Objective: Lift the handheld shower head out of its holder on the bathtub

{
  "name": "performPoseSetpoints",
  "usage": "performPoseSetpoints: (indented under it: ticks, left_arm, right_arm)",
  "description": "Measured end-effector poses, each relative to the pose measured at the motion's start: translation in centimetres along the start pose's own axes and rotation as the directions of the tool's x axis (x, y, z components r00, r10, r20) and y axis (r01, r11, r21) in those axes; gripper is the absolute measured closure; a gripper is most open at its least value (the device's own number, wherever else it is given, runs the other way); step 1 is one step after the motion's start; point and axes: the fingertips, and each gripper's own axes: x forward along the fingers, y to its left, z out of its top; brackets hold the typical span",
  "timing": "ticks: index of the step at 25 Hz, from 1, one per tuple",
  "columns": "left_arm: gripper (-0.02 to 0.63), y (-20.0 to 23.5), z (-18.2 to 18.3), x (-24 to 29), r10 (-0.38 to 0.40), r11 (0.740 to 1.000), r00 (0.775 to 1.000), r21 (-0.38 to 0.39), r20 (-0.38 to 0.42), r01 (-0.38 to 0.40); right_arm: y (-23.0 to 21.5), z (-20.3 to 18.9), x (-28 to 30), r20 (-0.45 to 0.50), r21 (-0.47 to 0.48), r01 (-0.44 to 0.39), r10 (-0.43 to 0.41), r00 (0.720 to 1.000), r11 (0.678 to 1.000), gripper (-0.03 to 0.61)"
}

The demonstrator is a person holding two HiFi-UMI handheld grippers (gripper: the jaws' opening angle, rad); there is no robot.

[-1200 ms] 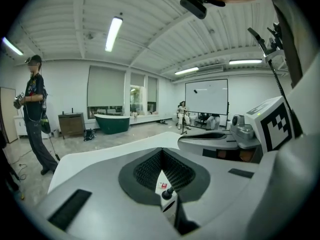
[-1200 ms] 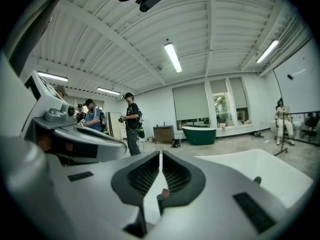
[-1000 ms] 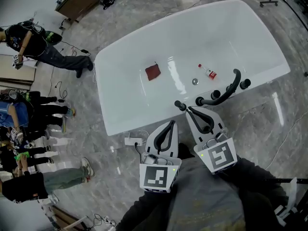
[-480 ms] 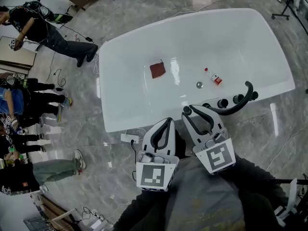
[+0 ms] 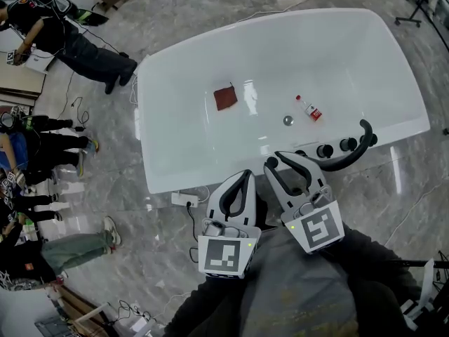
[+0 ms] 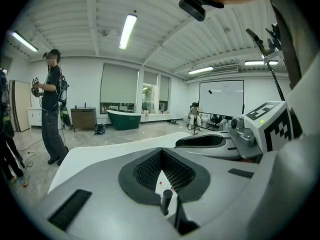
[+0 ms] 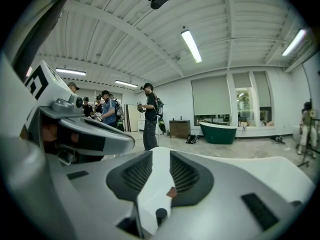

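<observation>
The black curved handheld shower head (image 5: 349,154) lies along the near rim of the white bathtub (image 5: 175,167), beside three black knobs (image 5: 324,150). My right gripper (image 5: 276,160) hovers over that rim just left of the shower head, apart from it. Its jaws have just been opening, and they stand open with nothing between them. In the right gripper view only the tub's white inside and a red-brown cloth (image 7: 171,191) show through the right gripper's (image 7: 160,156) gap. My left gripper (image 5: 245,177) is further left, outside the rim, and its tips meet. In its own view the left gripper (image 6: 162,151) holds nothing.
Inside the tub lie the red-brown cloth (image 5: 225,97), a small bottle (image 5: 309,108) and the drain (image 5: 287,120). Several people stand on the marble floor at the left (image 5: 42,251). A power strip (image 5: 184,201) with cables lies by the tub. A green bathtub (image 7: 217,132) stands far off.
The right gripper's jaws, together a second ago, now stand apart. In the head view the tub and shower head sit further right of both grippers.
</observation>
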Motion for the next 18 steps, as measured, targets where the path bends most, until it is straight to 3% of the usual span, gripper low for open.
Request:
performPoseSetpoints:
  ticks: [5, 18]
  left_arm:
    - [0.612, 0.4, -1.1, 0.9, -0.003, 1.000, 1.000, -0.006, -0.009, 0.003]
    - [0.612, 1.7, -7.1, 2.7, 0.032, 0.999, 0.999, 0.006, -0.003, -0.032]
  right_arm:
    - [0.3, -1.8, 0.9, -0.026, 0.003, -0.031, 0.031, 0.999, 1.000, 0.445]
    - [-0.5, -8.0, 3.0, 0.005, -0.011, -0.005, 0.005, 1.000, 1.000, 0.445]
